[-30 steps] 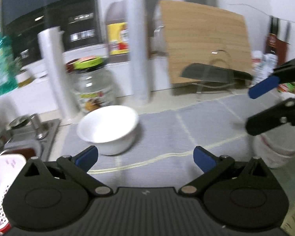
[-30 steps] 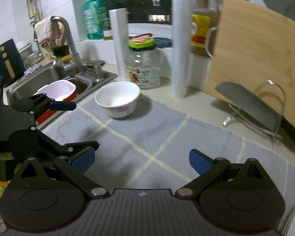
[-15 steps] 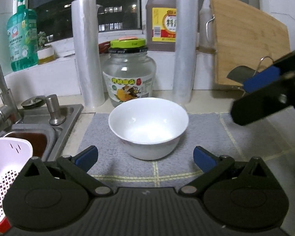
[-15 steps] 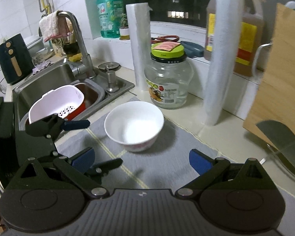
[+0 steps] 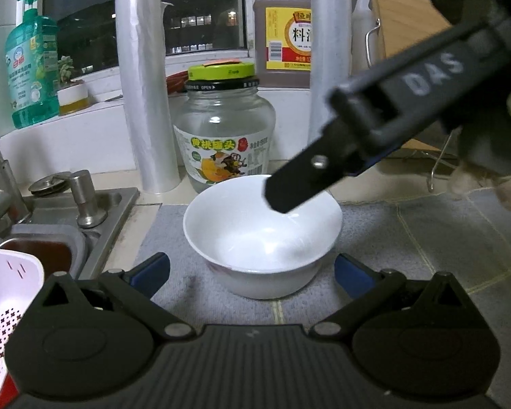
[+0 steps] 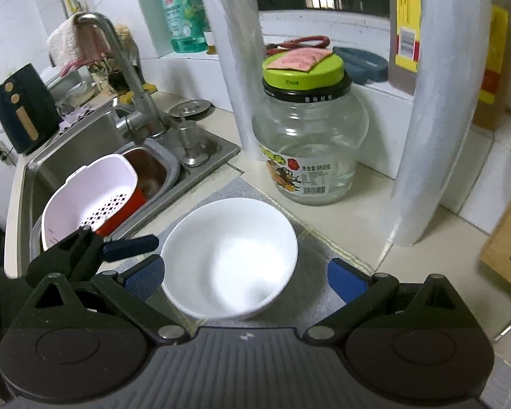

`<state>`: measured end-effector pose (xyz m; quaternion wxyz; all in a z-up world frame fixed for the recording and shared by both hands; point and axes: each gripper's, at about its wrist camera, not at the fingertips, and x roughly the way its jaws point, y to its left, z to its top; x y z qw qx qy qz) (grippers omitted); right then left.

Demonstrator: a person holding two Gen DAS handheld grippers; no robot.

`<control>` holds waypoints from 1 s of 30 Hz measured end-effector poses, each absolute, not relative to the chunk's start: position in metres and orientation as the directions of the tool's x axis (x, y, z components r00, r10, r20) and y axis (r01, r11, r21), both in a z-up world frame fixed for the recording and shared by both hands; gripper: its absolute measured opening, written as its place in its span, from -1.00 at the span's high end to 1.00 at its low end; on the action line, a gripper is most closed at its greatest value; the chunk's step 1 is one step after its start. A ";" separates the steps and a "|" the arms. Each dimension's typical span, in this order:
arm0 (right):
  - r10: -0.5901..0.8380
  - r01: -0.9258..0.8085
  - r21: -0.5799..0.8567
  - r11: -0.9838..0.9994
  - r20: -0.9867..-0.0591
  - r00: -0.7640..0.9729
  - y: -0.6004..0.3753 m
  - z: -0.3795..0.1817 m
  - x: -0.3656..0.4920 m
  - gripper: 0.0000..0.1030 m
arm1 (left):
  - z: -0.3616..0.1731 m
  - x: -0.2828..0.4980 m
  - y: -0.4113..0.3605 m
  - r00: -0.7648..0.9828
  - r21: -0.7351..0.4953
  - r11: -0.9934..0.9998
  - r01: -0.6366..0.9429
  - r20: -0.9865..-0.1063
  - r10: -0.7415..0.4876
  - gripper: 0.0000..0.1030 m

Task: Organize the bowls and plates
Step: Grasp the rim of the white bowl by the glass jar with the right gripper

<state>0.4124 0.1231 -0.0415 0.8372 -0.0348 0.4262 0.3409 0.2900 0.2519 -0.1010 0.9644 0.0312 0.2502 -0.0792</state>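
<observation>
A white bowl (image 5: 255, 235) stands upright on a grey mat (image 5: 426, 255) by the sink; it also shows in the right wrist view (image 6: 228, 259). My left gripper (image 5: 252, 272) is open, its blue fingertips on either side of the bowl's near rim. My right gripper (image 6: 245, 276) is open, with the bowl between its fingers. One right finger (image 5: 340, 167) reaches over the bowl's far right rim in the left wrist view. A left fingertip (image 6: 129, 247) shows just left of the bowl in the right wrist view.
A glass jar with a green lid (image 5: 225, 129) and two rolls of plastic wrap (image 5: 146, 95) stand behind the bowl. The steel sink (image 6: 95, 150) on the left holds a white colander (image 6: 92, 197). A wooden cutting board (image 5: 405, 27) leans at the right.
Both grippers have closed in on the bowl, which is now between the fingers of each. The right gripper's finger has come over the bowl's rim.
</observation>
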 end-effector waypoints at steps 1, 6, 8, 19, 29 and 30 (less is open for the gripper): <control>0.547 -0.599 0.244 0.763 -0.738 0.396 0.124 -0.043 0.416 -1.00 | -0.101 0.292 0.252 0.861 0.020 0.985 0.170 -0.490 -0.138 -0.98; 0.548 -0.599 0.258 0.758 -0.750 0.370 0.131 -0.049 0.427 -1.00 | -0.103 0.295 0.253 0.862 0.013 0.985 0.175 -0.486 -0.147 -0.98; 0.550 -0.603 0.261 0.754 -0.753 0.361 0.133 -0.051 0.430 -1.00 | -0.104 0.297 0.254 0.860 0.008 0.984 0.179 -0.486 -0.152 -0.97; 0.548 -0.615 0.256 0.745 -0.762 0.346 0.143 -0.061 0.445 -1.00 | -0.103 0.301 0.250 0.864 0.014 0.979 0.202 -0.473 -0.172 -0.89; 0.567 -0.657 0.255 0.710 -0.759 0.318 0.154 -0.062 0.448 -0.75 | -0.103 0.304 0.250 0.862 0.006 0.977 0.212 -0.472 -0.184 -0.88; 0.568 -0.659 0.256 0.707 -0.760 0.315 0.155 -0.063 0.448 -0.69 | -0.103 0.304 0.250 0.862 0.007 0.977 0.213 -0.472 -0.185 -0.88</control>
